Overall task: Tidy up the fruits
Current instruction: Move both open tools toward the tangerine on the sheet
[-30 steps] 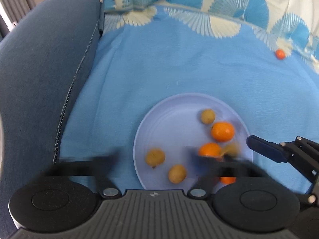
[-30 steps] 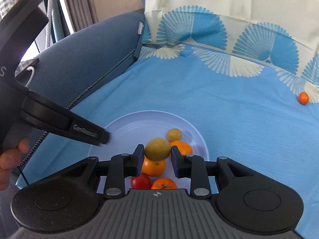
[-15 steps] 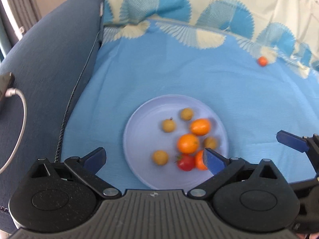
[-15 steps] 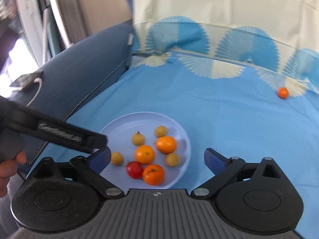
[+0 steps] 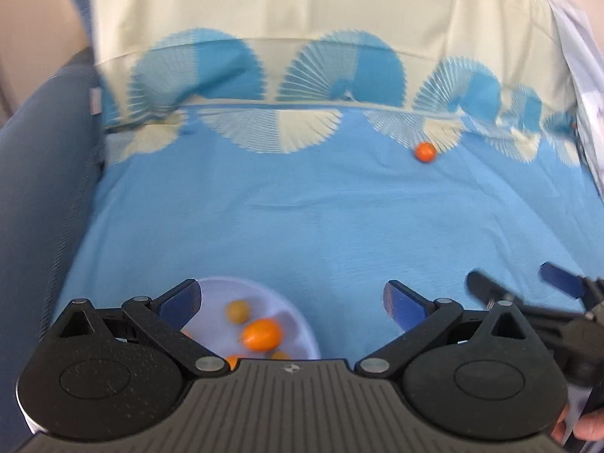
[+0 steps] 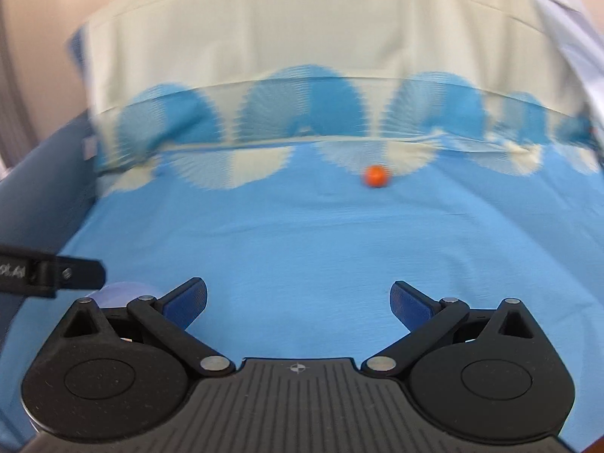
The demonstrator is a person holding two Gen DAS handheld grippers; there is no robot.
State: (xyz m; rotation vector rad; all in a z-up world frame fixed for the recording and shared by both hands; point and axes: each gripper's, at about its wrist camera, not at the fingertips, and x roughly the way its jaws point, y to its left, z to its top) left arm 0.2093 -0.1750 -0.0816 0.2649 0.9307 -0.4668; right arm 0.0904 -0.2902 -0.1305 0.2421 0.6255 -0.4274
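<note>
A home living room, by the look of it. A dark blue upholstered sofa armrest [image 5: 41, 196] curves up at nine o'clock, stitched seam and all. The seat is draped with a blue cotton sheet [image 5: 302, 226], and its cream band with fan-shaped blue prints [image 6: 302, 113] climbs the backrest at twelve o'clock. A plain beige wall [image 6: 37, 7] shows at eleven o'clock behind the couch. A lavender plate [image 5: 298, 324] of small fruit sits right on the cushion at six o'clock, household style, soft daylight throughout.
</note>
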